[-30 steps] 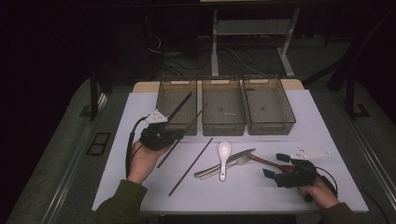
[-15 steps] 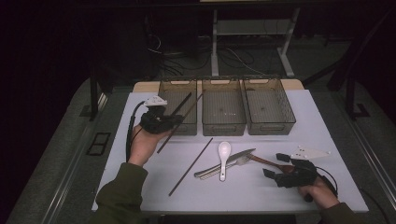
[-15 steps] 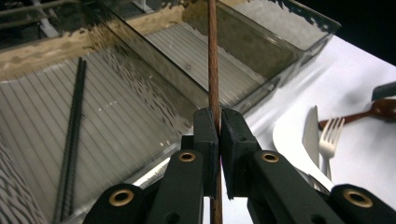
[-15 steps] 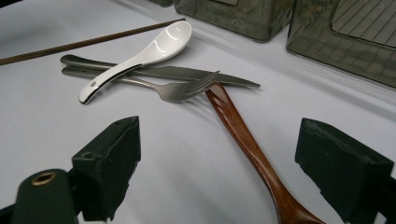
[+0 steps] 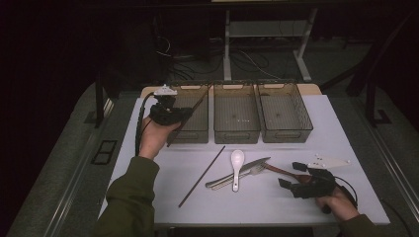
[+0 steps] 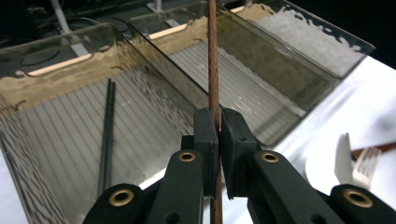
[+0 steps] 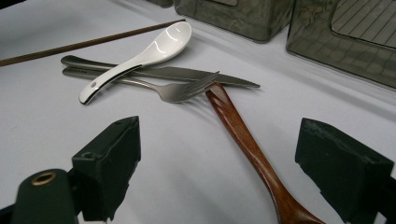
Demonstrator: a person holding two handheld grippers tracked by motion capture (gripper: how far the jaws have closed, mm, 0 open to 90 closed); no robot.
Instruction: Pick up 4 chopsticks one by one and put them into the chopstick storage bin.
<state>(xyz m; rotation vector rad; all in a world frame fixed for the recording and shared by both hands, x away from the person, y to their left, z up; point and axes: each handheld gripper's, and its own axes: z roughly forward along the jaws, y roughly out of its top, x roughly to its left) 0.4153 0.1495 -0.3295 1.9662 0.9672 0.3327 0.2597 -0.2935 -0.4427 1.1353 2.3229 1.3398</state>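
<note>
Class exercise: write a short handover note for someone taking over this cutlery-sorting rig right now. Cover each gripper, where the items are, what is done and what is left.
Left gripper: shut on a thin brown wooden chopstick, held above the leftmost clear plastic bin.
Right gripper: open, empty, low over the white table, the reddish wooden spoon handle between its fingers.
Done: a dark pair of chopsticks lies in the leftmost bin.
Left: second brown chopstick, white ceramic spoon, metal knife, metal fork and wooden spoon are on the table.
</note>
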